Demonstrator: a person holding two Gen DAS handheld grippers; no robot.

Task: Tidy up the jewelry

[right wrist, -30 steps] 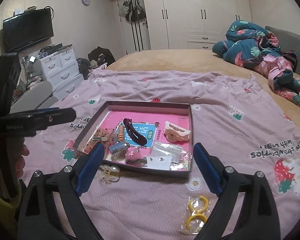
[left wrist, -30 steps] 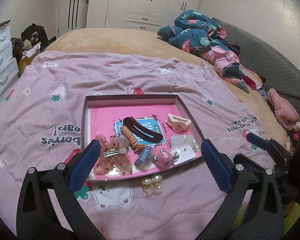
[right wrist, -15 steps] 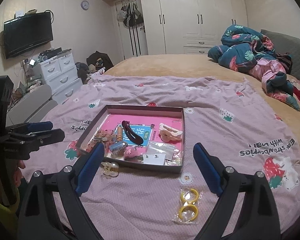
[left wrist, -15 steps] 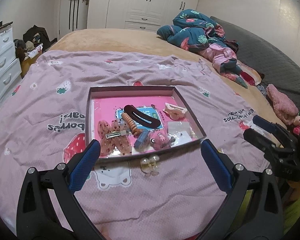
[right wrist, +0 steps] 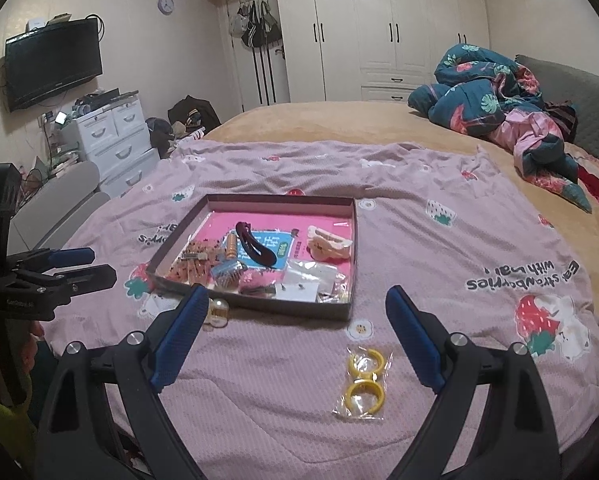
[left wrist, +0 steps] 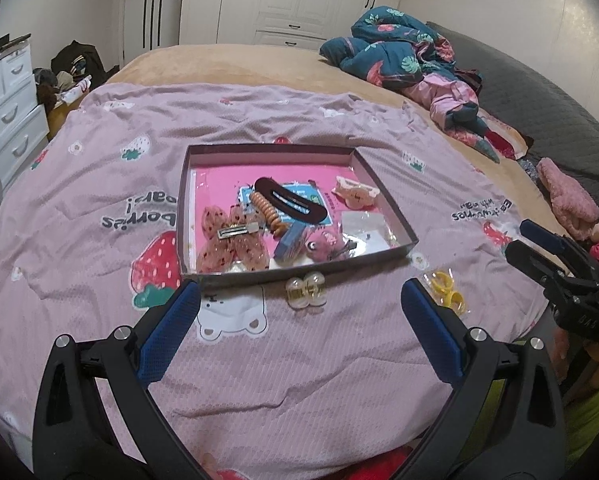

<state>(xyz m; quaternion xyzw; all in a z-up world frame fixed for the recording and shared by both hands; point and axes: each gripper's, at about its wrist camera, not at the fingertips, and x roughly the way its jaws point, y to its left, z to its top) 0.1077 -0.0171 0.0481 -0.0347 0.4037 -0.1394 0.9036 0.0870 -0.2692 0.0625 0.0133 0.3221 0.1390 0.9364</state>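
Both grippers have pulled back from the shallow pink-lined jewelry box on the pink strawberry bedspread. Left gripper and right gripper hover wide apart, empty, touching nothing.

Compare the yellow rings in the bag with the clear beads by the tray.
The rings are yellow, sealed in a clear bag, and lie apart from the tray. The beads are pale, translucent, unbagged, and sit right by the tray's near wall. Both lie on the blanket, outside the tray.
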